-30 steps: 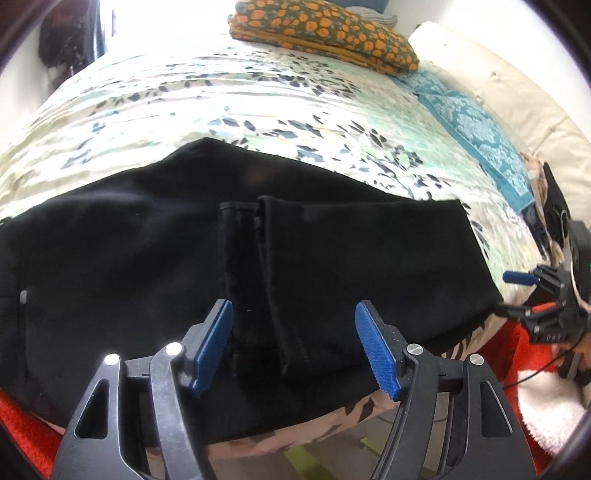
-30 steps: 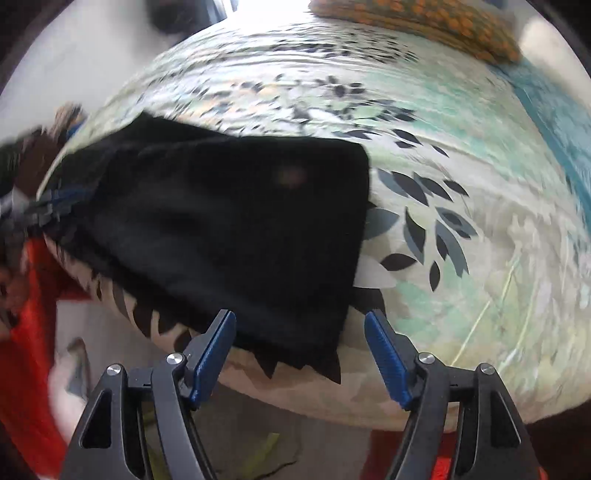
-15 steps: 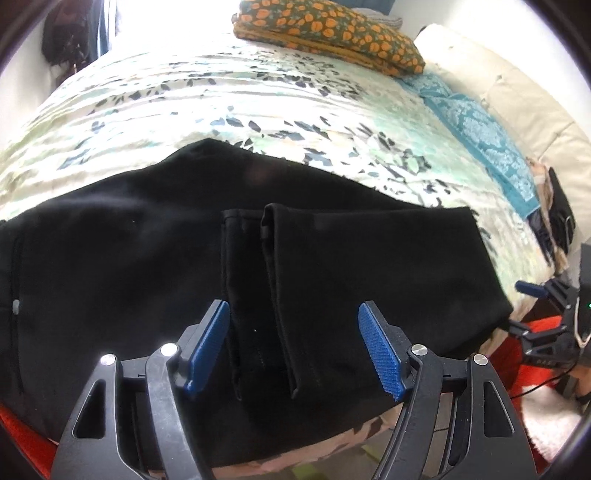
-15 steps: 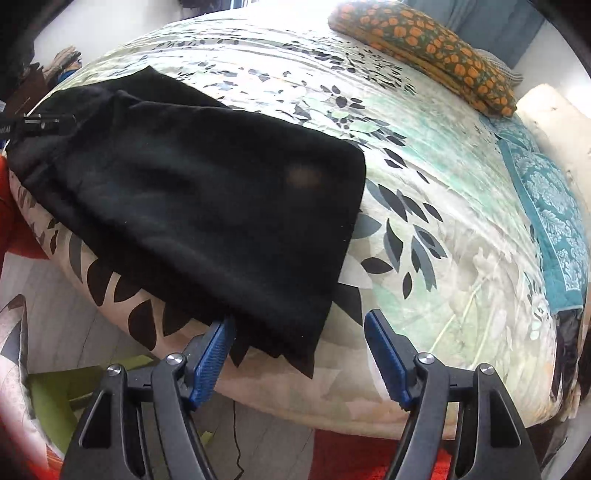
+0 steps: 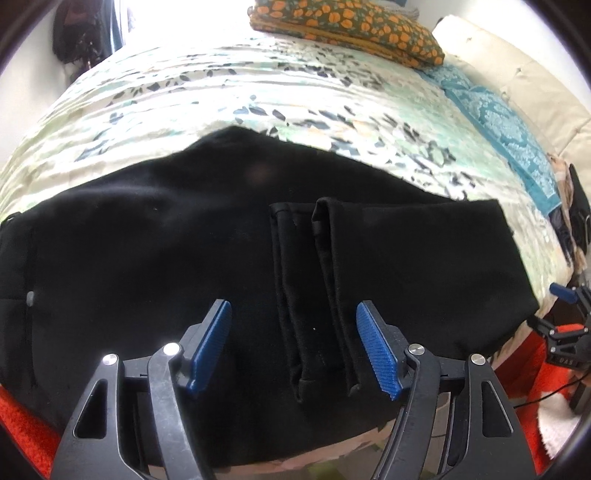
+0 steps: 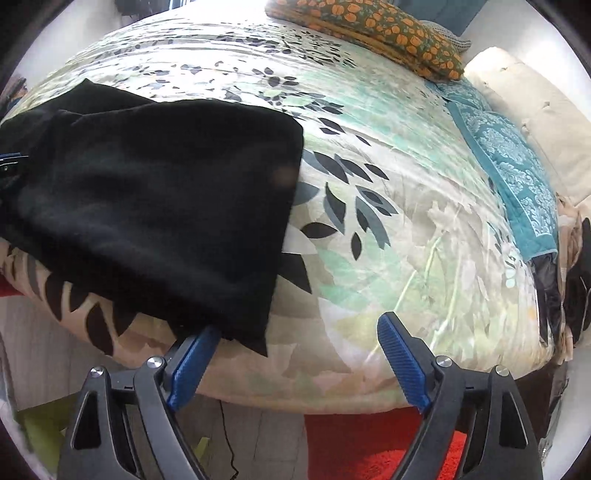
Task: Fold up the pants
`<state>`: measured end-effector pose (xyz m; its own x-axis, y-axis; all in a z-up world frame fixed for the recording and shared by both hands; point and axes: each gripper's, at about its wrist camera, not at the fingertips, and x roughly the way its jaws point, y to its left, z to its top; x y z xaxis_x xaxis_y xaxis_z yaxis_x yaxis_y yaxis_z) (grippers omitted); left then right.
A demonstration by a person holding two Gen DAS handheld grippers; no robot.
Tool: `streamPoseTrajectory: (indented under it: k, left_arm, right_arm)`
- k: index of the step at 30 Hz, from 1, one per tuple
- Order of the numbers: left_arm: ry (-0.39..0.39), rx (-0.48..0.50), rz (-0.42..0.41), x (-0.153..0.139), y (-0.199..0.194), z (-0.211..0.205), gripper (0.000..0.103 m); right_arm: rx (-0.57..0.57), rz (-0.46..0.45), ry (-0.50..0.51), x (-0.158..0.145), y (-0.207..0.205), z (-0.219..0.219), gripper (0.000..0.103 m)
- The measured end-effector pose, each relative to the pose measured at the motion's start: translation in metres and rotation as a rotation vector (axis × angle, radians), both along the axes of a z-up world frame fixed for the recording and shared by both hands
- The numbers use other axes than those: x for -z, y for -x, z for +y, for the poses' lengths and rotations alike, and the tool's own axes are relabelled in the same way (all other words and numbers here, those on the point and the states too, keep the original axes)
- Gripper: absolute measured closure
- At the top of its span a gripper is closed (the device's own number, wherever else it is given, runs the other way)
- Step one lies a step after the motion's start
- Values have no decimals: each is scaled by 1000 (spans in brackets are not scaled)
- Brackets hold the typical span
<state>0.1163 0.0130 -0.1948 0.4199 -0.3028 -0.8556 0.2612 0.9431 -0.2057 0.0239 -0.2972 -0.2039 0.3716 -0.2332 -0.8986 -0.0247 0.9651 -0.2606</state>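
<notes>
A pair of black fabric pants (image 5: 155, 266) lies spread across the near edge of a bed covered by a pale quilt printed with teal and dark leaves (image 6: 388, 206), with the leg ends folded back over the upper part so that two hemmed cuffs (image 5: 317, 295) sit side by side on top of the dark cloth. The left gripper (image 5: 295, 343), a black two-finger tool with ribbed blue pads (image 5: 376, 347), hangs above those cuffs with its jaws apart and nothing pressed between the pads. In the right wrist view the folded end of the pants forms a squared corner near the bed's edge, and the right gripper (image 6: 299, 358) sits just below that corner; its jaws have just been opening and stand wide, the left pad close beside the cloth's lower edge, no fabric clamped. At the far end of the bed rests a cushion patterned with orange flowers on dark green (image 5: 347, 26), and a teal patterned runner (image 6: 513, 166) lies along the right side. An orange shaggy rug (image 6: 373, 443) shows on the floor below.
</notes>
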Motion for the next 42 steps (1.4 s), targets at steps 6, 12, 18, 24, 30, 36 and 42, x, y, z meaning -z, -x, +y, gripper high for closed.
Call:
streamPoseTrajectory:
  k: [6, 12, 18, 24, 30, 36, 42]
  left_arm:
    - [115, 94, -99, -22, 13, -9, 30]
    - [-98, 203, -20, 17, 17, -43, 30]
    - [-130, 128, 13, 20, 14, -33, 19]
    - [-161, 115, 10, 19, 15, -35, 16]
    - [-166, 113, 11, 19, 15, -34, 16]
    - [-169, 115, 9, 20, 15, -34, 13]
    - [-156, 117, -2, 24, 15, -34, 8]
  right_arm:
    - [-85, -162, -221, -66, 5, 20, 17]
    - [-87, -114, -558, -20, -38, 36, 18]
    - [-91, -109, -484, -16, -37, 47, 26]
    - [-144, -153, -438, -26, -38, 71, 17]
    - [-159, -115, -397, -12, -32, 83, 17]
    - [-193, -117, -351, -9, -31, 91, 16]
    - [-192, -31, -318, 18, -32, 98, 10]
